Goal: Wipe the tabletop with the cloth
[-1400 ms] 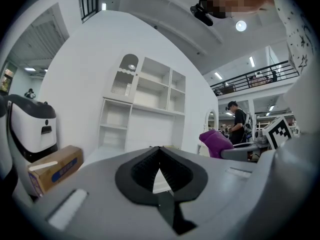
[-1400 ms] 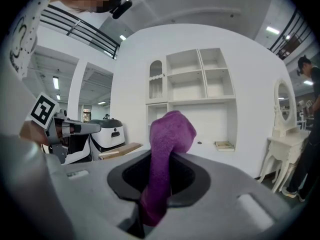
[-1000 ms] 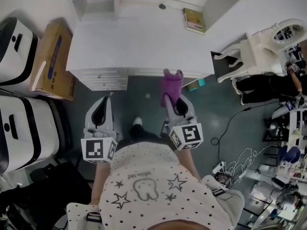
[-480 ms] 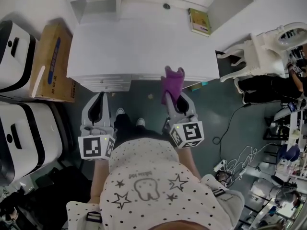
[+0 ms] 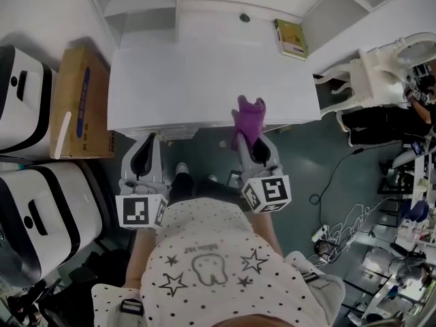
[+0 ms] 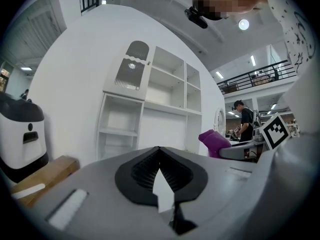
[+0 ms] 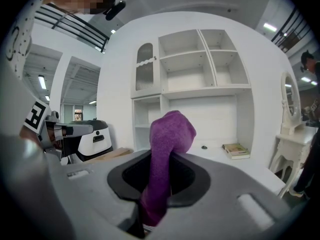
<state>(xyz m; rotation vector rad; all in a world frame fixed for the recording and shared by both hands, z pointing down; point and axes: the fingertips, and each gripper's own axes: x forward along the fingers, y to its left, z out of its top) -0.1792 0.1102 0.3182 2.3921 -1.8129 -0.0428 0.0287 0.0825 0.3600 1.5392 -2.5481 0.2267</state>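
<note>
The cloth (image 7: 167, 144), purple, is pinched upright in the right claw (image 5: 253, 150), its free end rising above the jaws at the near edge of the white bench (image 5: 191, 73). The left claw (image 6: 161, 181) is closed on nothing, short of that same edge. Wiping looks not yet begun. The next move calls for lowering the cloth onto the bench, clear of the book (image 5: 291, 38) at the far right corner.

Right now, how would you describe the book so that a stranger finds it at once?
Find the white tabletop before the person. At its far right corner, near the wall, lies the book. It is flat, with a yellow-green cover, and all around it is white.
</note>
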